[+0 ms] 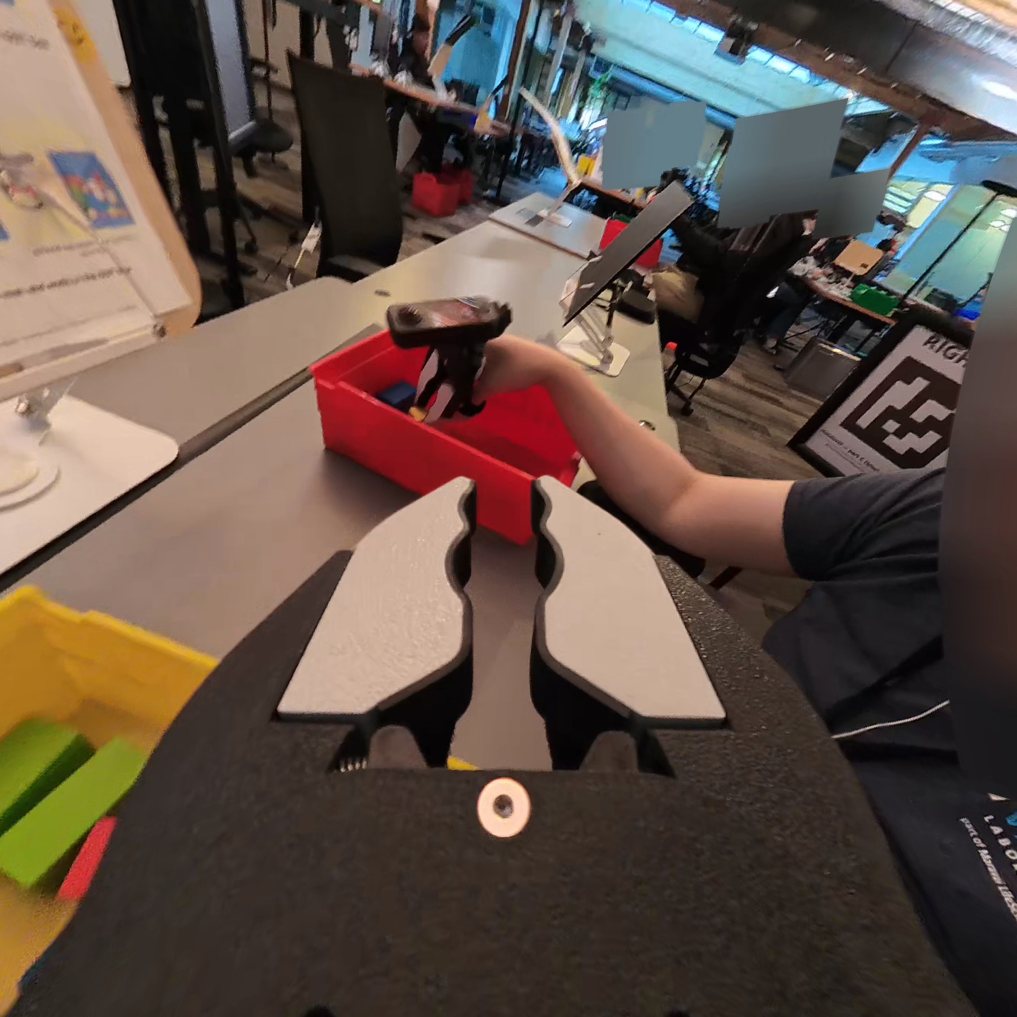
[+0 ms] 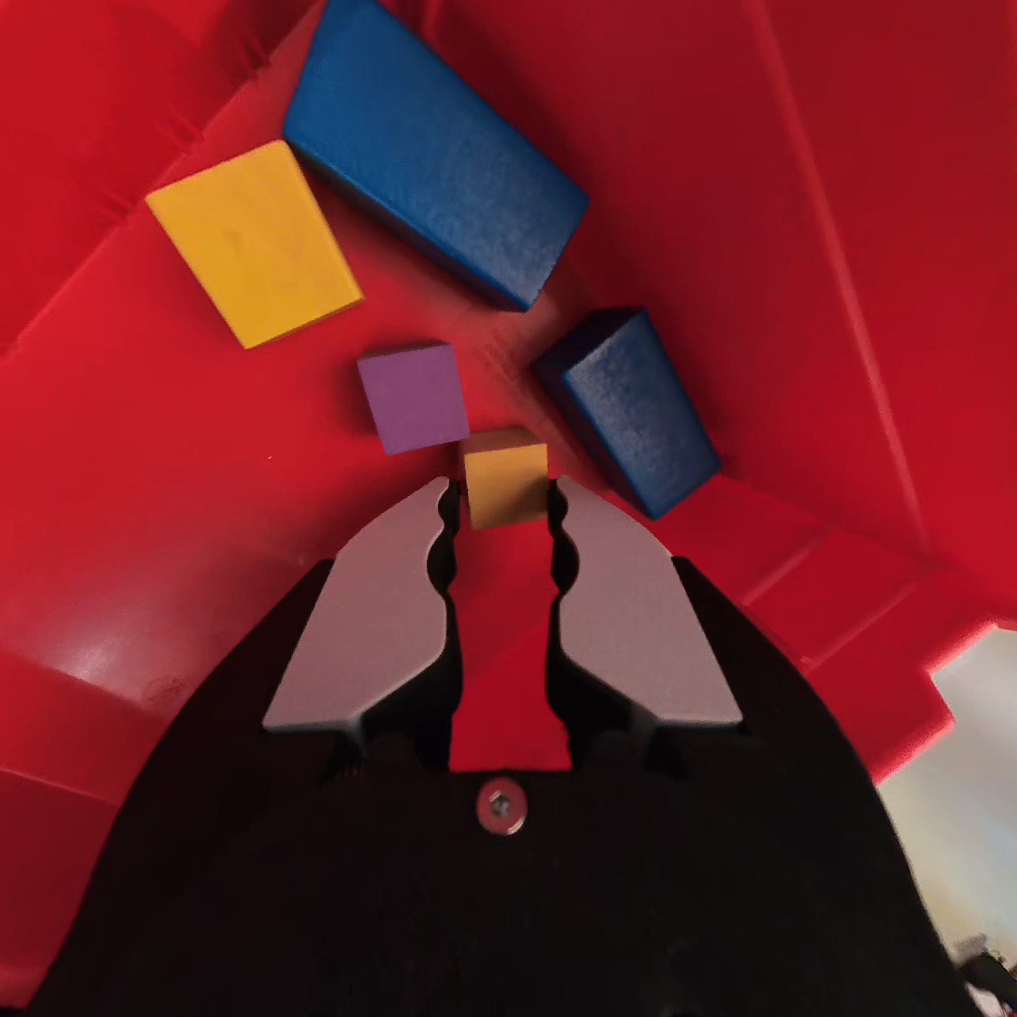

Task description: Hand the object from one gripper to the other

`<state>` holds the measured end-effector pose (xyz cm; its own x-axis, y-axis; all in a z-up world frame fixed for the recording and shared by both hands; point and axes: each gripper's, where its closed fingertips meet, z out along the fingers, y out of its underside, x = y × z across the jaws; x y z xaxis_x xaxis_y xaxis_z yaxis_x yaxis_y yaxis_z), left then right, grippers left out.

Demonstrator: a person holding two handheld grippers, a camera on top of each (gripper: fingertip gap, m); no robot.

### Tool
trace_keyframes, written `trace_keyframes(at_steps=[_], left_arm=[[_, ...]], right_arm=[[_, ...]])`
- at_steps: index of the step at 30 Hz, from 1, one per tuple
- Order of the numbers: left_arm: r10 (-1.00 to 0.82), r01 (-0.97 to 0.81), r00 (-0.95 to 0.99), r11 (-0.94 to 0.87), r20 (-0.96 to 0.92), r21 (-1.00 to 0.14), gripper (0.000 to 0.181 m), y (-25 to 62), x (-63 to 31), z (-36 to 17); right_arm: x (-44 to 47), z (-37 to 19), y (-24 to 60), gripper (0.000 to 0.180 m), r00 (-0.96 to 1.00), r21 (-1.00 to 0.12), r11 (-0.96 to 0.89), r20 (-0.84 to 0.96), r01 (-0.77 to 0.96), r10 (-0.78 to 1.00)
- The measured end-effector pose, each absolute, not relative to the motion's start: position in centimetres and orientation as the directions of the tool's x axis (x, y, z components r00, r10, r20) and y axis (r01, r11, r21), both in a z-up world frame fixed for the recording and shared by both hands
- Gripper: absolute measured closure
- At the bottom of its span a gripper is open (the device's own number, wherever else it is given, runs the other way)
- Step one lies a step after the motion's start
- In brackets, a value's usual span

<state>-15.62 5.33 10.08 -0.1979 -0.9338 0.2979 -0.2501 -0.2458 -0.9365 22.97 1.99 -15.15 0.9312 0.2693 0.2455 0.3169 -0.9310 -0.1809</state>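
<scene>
inside the red bin (image 2: 825,220), the right claw (image 2: 503,484) reaches down with its fingertips on either side of a small orange cube (image 2: 503,479), pinching it near the bin floor. a purple cube (image 2: 413,396) lies just beside it, with two blue blocks (image 2: 429,148) and a yellow block (image 2: 253,242) farther in. over the grey surface (image 1: 220,523), the left claw (image 1: 501,495) hovers spread and empty, near a yellow bin (image 1: 82,660) holding green blocks (image 1: 60,814).
</scene>
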Motion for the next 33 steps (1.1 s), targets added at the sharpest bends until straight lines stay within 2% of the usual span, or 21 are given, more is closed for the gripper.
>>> trace_keyframes(at_steps=[3, 7, 11, 13, 16, 20, 33], left_arm=[[-0.951, -0.293, -0.072, -0.268, 0.301, -0.918, 0.163, 8.1, -16.9, 8.4], [-0.956, -0.400, 0.179, -0.285, 0.231, -0.871, 0.162, 12.9, -19.6, 4.8], [-0.944, -0.678, 0.331, -0.224, -0.018, -0.700, 0.161, 16.5, -22.9, -1.0], [-0.938, -0.732, 0.332, -0.190, -0.099, -0.654, 0.160, 17.7, -23.0, -2.9], [-0.961, -0.763, 0.256, -0.134, -0.104, -0.633, 0.149, 18.2, -21.6, -5.5], [-0.970, -0.825, 0.205, -0.099, -0.130, -0.556, 0.144, 19.0, -21.2, -9.0], [-0.982, -0.835, 0.146, -0.059, -0.118, -0.546, 0.137, 19.9, -20.1, -12.2]], right_arm=[[22.6, -13.9, 2.6, 0.136, 0.934, -0.256, -0.912, 0.247, 0.320, 0.258], [22.4, -11.3, 1.9, 0.130, 0.928, -0.319, -0.885, 0.267, 0.340, 0.260], [22.6, -9.5, 1.3, 0.130, 0.921, -0.344, -0.874, 0.304, 0.343, 0.242], [22.4, -9.3, 1.1, 0.130, 0.915, -0.343, -0.868, 0.311, 0.360, 0.257], [22.0, -9.6, 0.9, 0.130, 0.909, -0.327, -0.866, 0.308, 0.379, 0.281], [22.0, -10.1, 0.7, 0.130, 0.896, -0.295, -0.868, 0.325, 0.400, 0.303], [21.4, -10.5, 0.8, 0.130, 0.888, -0.283, -0.861, 0.317, 0.423, 0.332]])
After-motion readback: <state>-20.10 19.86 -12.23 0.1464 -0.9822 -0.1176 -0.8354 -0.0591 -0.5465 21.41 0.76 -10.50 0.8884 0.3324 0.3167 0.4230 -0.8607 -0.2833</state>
